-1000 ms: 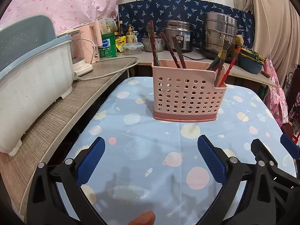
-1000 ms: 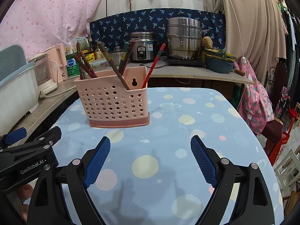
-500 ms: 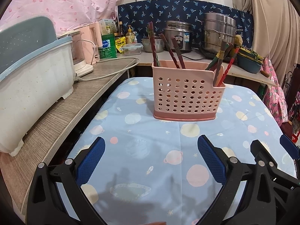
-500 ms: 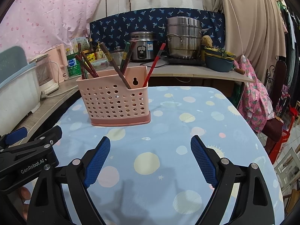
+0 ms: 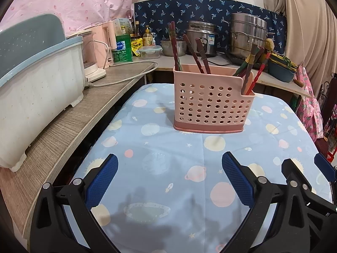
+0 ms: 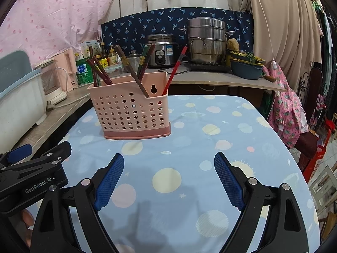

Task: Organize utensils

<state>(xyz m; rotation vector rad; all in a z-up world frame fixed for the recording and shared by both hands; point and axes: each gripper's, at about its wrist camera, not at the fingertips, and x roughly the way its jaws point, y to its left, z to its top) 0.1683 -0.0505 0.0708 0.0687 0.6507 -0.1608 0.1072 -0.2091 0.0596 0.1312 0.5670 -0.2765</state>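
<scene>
Pink perforated plastic utensil caddy (image 5: 212,103) at centre frame on a planet-print blue tablecloth (image 5: 168,168), well apart from both grippers. Dark red-brown chopsticks (image 5: 190,52) leaning in its left compartment; a mixed bundle (image 5: 252,67) with one red stick in the lower, notched right compartment. From the right wrist view, same caddy (image 6: 130,109) at left of centre, red stick (image 6: 174,71) tilted out toward the right. No loose utensil anywhere on the cloth.

Left gripper (image 5: 169,179) at lower frame, blue pads spread wide, nothing between them. Right gripper (image 6: 168,179) likewise released and empty, hovering low over the cloth.

Likely risks from here: a light caddy tipped or slid by a sideways tug on a leaning stick; thin sticks slipping or rolling between broad pads; neighbouring sticks dragged along.

Beyond, white tub (image 5: 38,97) on the wooden counter (image 5: 63,130) at left; steel pots (image 5: 248,35) at upper right. Lower ends of every utensil hidden behind the caddy wall, inner dividers unclear, exact count hard to make out. Fingertip (image 6: 27,219) only just visible at lower left.
</scene>
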